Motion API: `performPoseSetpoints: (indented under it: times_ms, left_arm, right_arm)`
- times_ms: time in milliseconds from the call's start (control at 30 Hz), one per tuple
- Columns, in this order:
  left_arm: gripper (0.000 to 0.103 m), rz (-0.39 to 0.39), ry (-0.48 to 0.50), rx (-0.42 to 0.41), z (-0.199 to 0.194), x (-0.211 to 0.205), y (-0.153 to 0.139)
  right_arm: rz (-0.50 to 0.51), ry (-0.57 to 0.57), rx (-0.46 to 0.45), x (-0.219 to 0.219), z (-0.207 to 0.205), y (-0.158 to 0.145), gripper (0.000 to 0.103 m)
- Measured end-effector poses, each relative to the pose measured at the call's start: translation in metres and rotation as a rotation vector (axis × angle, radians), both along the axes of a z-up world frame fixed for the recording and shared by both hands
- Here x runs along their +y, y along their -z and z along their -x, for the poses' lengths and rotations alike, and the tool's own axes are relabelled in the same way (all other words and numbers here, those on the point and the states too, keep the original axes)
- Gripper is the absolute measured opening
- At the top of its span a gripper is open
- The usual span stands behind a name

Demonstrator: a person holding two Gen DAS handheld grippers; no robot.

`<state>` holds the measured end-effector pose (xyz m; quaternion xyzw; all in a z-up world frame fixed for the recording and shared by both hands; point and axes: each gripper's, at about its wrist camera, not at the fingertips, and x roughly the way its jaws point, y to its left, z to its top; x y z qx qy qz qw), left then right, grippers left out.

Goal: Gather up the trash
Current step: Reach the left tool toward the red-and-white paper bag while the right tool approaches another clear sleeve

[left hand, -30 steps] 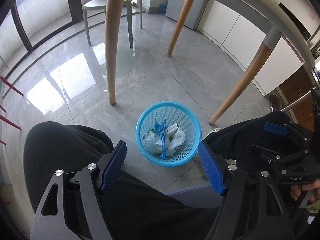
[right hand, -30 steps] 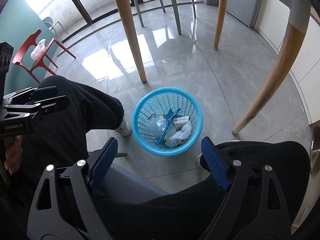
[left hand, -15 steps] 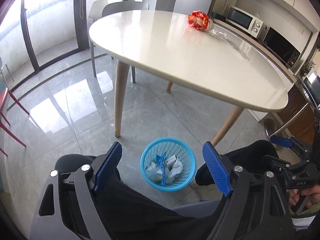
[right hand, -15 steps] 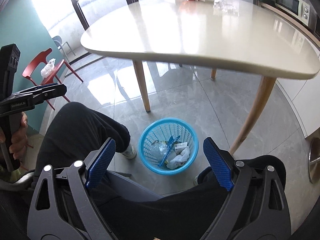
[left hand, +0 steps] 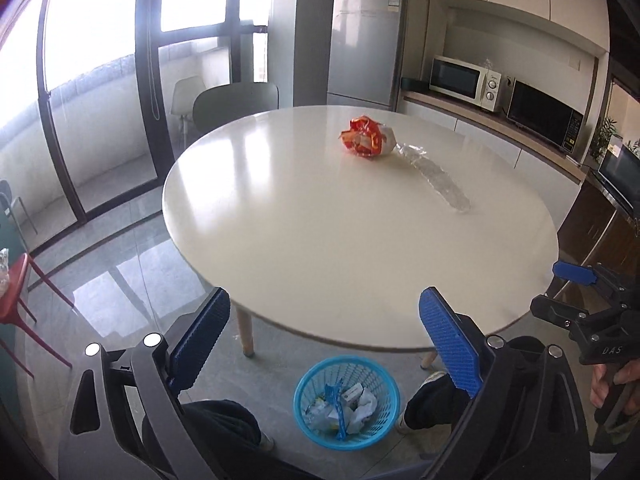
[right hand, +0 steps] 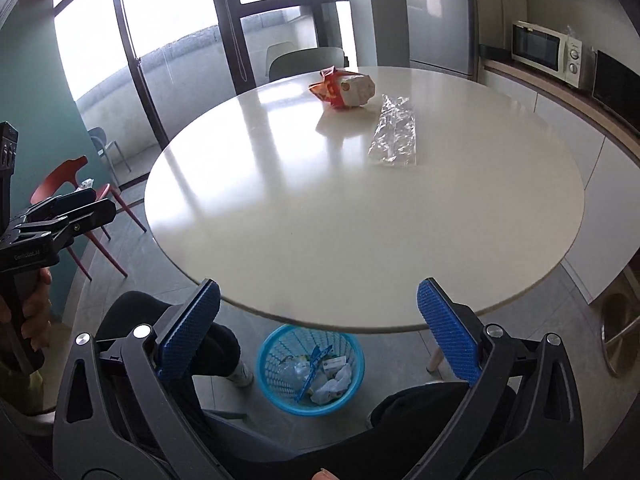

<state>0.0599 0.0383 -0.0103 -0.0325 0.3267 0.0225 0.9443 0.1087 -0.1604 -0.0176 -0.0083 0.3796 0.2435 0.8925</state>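
Crumpled orange-red-and-white snack wrapper (left hand: 367, 136) on round white table top (left hand: 320, 240), far side, ahead of both tongs, well apart from them. Flat clear plastic sleeve (right hand: 394, 136) just right of wrapper, near but apparently not touching; long axis runs roughly away from tongs.

Right gripper (right hand: 318, 330): jaws wide open, empty. Sleeve ahead, slightly right of its centreline, so right hand likely nearer. Left gripper (left hand: 324, 340): jaws wide open, empty. Sleeve off to its right.

Blue plastic mesh basket (left hand: 384, 438) on floor below near table edge, between tongs, already holds scraps.

Blue basket (right hand: 310, 372) far rim behind table (right hand: 360, 208) edge, trash inside indistinct
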Motion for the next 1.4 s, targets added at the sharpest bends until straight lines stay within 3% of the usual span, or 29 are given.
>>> performPoseSetpoints:
  times_ms: [200,467,867,1033,1167,1333,1400]
  left_arm:
    - [0.096,0.007,0.001,-0.065,-0.028,-0.006,-0.025]
    - [0.097,0.026,-0.020,-0.082,-0.076,-0.001,-0.037]
    - [0.097,-0.047,-0.004,-0.041,-0.131,-0.009,-0.030]
    - [0.097,-0.028,-0.008,-0.036,-0.160,-0.007,-0.026]
    - [0.096,-0.001,0.004,-0.002,-0.190,-0.007,-0.020]
    - [0.095,-0.024,0.029,0.009,-0.227,-0.016,-0.018]
    - [0.094,-0.010,0.034,0.018,-0.241,-0.018,-0.016]
  right_arm:
    - [0.006,0.057,-0.025,-0.011,-0.025,-0.017,0.095]
    - [0.005,0.103,-0.026,-0.014,-0.067,-0.029,0.095]
    - [0.063,0.126,0.075,0.006,-0.154,-0.004,0.094]
    - [0.096,0.138,0.113,0.020,-0.181,0.011,0.093]
    - [0.122,0.154,0.147,0.028,-0.202,0.025,0.085]
    - [0.148,0.146,0.143,0.038,-0.211,0.030,0.078]
    - [0.182,0.148,0.131,0.040,-0.210,0.029,0.067]
